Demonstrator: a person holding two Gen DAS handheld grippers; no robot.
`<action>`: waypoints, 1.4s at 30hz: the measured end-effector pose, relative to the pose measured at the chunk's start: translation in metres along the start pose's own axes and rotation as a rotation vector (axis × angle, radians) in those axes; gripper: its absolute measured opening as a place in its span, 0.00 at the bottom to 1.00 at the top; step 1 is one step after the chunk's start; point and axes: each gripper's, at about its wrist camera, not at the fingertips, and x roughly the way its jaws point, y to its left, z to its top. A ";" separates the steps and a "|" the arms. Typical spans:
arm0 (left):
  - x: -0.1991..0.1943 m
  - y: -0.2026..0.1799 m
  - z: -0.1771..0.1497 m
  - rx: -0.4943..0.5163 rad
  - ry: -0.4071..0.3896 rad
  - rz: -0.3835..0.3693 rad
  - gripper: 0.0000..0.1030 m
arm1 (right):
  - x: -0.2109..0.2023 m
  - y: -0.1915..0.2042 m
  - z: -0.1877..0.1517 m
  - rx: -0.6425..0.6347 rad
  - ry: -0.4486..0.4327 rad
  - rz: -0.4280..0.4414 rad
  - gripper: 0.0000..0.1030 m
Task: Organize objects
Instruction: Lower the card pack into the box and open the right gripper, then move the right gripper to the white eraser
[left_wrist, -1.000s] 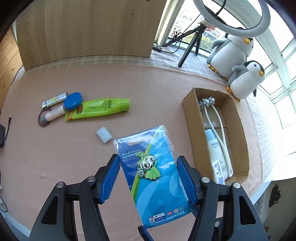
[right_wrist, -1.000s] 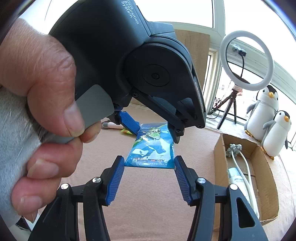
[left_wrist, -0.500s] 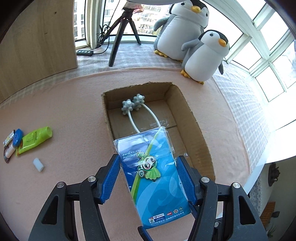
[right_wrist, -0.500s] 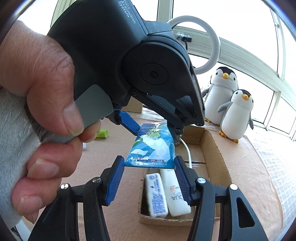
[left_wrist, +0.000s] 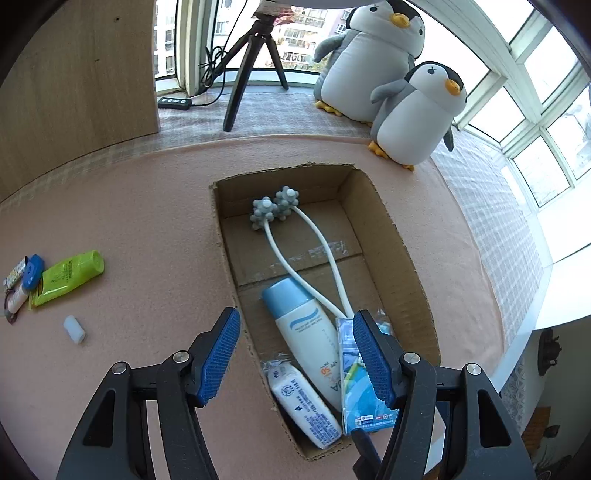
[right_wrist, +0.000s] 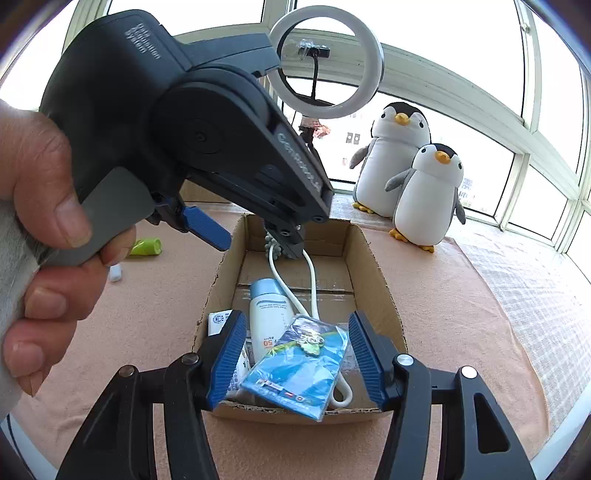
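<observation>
Blue packet (right_wrist: 295, 369) lies tilted in the near right corner of the cardboard box (left_wrist: 402, 258), against a white bottle (left_wrist: 310, 332). Left gripper (left_wrist: 295, 354) hangs above the box with its jaws apart, gripping nothing. Right gripper (right_wrist: 295, 360) jaws, just opening a little, flank the packet without pressing it.
</observation>
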 end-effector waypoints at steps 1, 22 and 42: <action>-0.004 0.012 -0.002 -0.014 -0.007 0.005 0.65 | 0.001 0.004 0.002 -0.003 -0.001 0.001 0.52; -0.127 0.383 -0.175 -0.576 -0.160 0.196 0.65 | 0.080 0.251 0.012 -0.209 0.224 0.422 0.54; -0.144 0.482 -0.269 -0.781 -0.169 0.219 0.65 | 0.186 0.407 0.065 -0.223 0.251 0.648 0.54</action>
